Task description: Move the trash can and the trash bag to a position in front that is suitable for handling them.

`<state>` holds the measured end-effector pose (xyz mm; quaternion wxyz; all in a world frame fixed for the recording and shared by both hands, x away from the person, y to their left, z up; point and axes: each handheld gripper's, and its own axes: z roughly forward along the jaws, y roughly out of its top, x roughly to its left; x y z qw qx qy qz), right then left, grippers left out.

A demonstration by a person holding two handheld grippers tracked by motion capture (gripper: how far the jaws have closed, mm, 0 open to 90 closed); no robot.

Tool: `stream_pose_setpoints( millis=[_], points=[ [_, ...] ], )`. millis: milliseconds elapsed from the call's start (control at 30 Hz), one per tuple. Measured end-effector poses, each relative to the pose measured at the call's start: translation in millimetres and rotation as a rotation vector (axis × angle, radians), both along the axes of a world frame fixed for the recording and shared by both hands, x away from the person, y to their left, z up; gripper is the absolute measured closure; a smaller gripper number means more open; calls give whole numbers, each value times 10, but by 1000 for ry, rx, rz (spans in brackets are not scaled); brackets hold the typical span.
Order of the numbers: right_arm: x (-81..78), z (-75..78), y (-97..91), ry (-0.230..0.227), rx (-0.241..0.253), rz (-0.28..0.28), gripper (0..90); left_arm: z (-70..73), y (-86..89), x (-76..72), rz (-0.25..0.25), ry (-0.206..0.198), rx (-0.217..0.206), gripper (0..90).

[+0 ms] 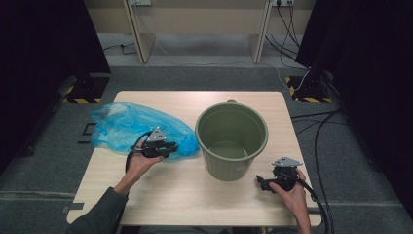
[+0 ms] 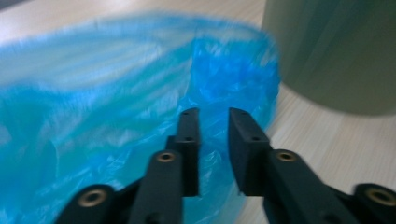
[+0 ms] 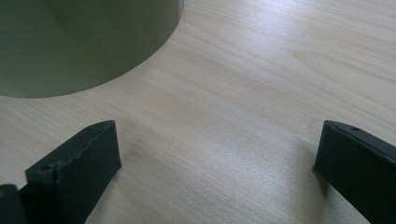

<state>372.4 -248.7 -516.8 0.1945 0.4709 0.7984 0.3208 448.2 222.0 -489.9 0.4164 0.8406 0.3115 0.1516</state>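
Observation:
A crumpled blue plastic bag lies on the left of the wooden table, beside an empty olive-green bucket. My left gripper is at the bag's right end, pointing toward the bucket. In the left gripper view its jaws stand a narrow gap apart, with the blue bag showing between and behind them and the bucket at the upper right. My right gripper rests low at the bucket's right front. It stands wide open over bare wood, near the bucket.
Cables trail over the grey floor to the right of the table. Wooden desk legs stand beyond the table's far edge. Dark curtains flank both sides.

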Motion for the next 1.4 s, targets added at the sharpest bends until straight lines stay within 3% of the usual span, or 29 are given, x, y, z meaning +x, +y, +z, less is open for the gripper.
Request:
stream_pose_setpoints(
  millis=[233,333,367,467,500,533,600,700,733,767,867,900,967,1000,1067,1167,1200,1233,1300,1400],
  points=[
    [0,0,0,0,0,0,3,-38,654,-267,3,24,97,756],
    [0,0,0,0,0,0,3,0,834,-388,21,23,81,676],
    [0,0,1,0,-1,0,3,22,853,-411,31,20,65,600],
    [0,0,1,0,-1,0,3,145,828,-439,65,2,-39,415],
    [0,0,0,0,-1,0,2,231,734,-393,103,-10,-77,313],
    [0,0,1,0,-1,0,2,266,675,-352,125,-22,-89,288],
    [0,0,1,0,-1,0,3,294,615,-300,152,-32,-96,263],
    [0,0,0,0,-1,0,3,318,428,-88,238,-20,-104,233],
    [0,0,0,0,-1,0,3,292,369,-11,263,-9,-88,233],
    [0,0,0,0,-1,1,3,178,261,115,269,45,-39,233],
    [0,-1,1,-1,-1,0,3,-40,149,148,221,139,5,262],
    [0,-1,1,-1,-1,0,3,-40,149,148,221,139,5,270],
    [0,0,0,0,-1,0,3,-196,68,47,150,161,29,305],
    [0,0,0,0,-1,0,3,-196,68,47,150,161,29,321],
    [0,-1,1,-1,-1,0,2,-237,2,-64,86,127,43,318],
    [0,-1,1,-1,-1,0,3,-250,-71,-247,-74,104,49,350],
    [0,-1,1,-1,-1,0,3,-232,-67,-351,-182,100,79,349],
    [0,-1,1,-1,-1,0,3,-227,-42,-398,-223,95,84,350],
    [-1,0,1,0,-1,0,3,-218,5,-430,-244,95,103,350],
    [-1,0,1,0,-1,0,3,-189,190,-474,-230,81,107,302]
  ],
)
